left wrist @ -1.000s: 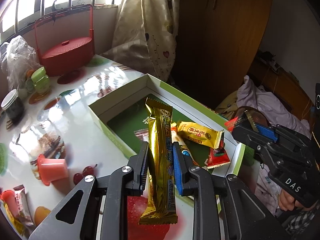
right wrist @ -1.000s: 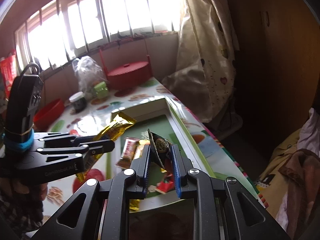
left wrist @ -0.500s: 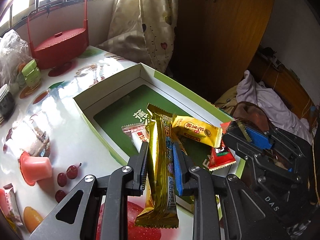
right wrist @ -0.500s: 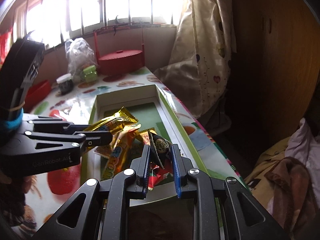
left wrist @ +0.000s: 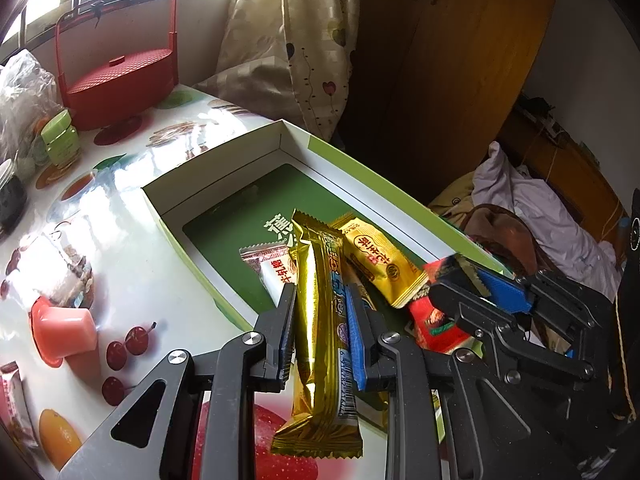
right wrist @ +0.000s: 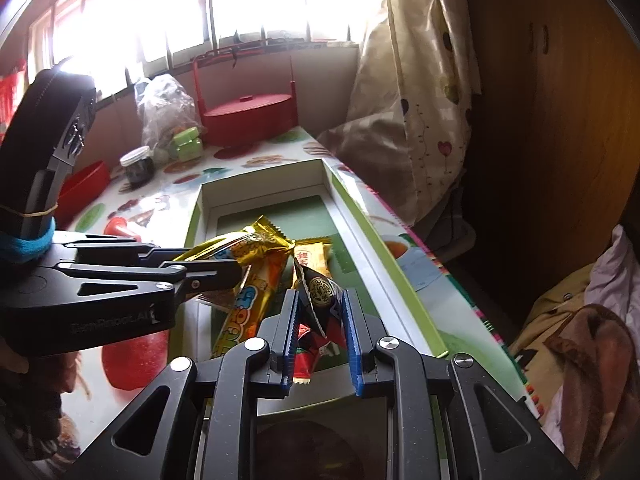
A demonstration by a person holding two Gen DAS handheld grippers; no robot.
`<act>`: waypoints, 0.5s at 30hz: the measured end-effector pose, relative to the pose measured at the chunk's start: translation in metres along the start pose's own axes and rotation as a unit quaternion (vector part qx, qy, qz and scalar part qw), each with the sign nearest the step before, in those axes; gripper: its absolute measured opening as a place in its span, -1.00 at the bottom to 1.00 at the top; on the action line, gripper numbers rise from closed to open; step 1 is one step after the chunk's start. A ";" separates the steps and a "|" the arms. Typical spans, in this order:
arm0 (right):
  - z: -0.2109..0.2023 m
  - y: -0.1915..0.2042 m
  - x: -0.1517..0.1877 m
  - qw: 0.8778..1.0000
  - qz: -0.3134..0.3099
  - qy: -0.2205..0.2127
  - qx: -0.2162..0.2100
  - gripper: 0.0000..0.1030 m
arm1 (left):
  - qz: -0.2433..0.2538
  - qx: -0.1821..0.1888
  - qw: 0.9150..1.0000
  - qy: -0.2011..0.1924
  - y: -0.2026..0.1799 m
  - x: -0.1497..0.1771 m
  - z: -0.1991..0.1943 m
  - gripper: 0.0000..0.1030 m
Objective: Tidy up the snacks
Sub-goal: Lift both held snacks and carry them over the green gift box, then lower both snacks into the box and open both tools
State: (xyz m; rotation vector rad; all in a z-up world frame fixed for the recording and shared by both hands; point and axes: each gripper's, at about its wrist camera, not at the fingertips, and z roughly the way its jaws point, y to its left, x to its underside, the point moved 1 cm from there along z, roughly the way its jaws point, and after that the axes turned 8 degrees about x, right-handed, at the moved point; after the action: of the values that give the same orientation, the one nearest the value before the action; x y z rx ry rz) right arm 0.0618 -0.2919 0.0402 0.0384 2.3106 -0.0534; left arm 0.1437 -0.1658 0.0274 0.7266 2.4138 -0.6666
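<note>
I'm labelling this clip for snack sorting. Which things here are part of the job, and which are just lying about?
Part of the job:
- gold snack bar, held in the left gripper
- dark snack packet, held in the right gripper
- green-and-white box
- yellow packet lying in the box

Lying about:
- red lidded basket
- pink jelly cup
- green jar
- plastic bag

Daylight from the blown-out window (right wrist: pixel 256 4) glares off the glossy table (left wrist: pixel 132 184); fisheye edges curve darkly.
</note>
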 end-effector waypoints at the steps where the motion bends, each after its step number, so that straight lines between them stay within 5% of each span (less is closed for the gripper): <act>1: 0.000 0.000 0.000 1.000 0.000 0.002 -0.002 -0.62 | -0.001 0.000 1.000 0.002 0.000 0.000 0.001 -0.52; 10: 0.003 0.001 0.003 1.000 0.007 0.008 -0.005 -0.52 | -0.001 -0.008 1.000 0.002 -0.002 0.002 0.001 -0.47; 15: 0.003 0.000 0.004 1.000 0.009 0.010 -0.004 -0.43 | 0.001 -0.005 1.000 -0.002 -0.004 0.000 -0.002 -0.22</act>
State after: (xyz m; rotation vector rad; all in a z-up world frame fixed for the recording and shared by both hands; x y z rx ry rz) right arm 0.0616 -0.2924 0.0355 0.0552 2.3299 -0.0349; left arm 0.1406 -0.1679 0.0298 0.7221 2.4113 -0.6548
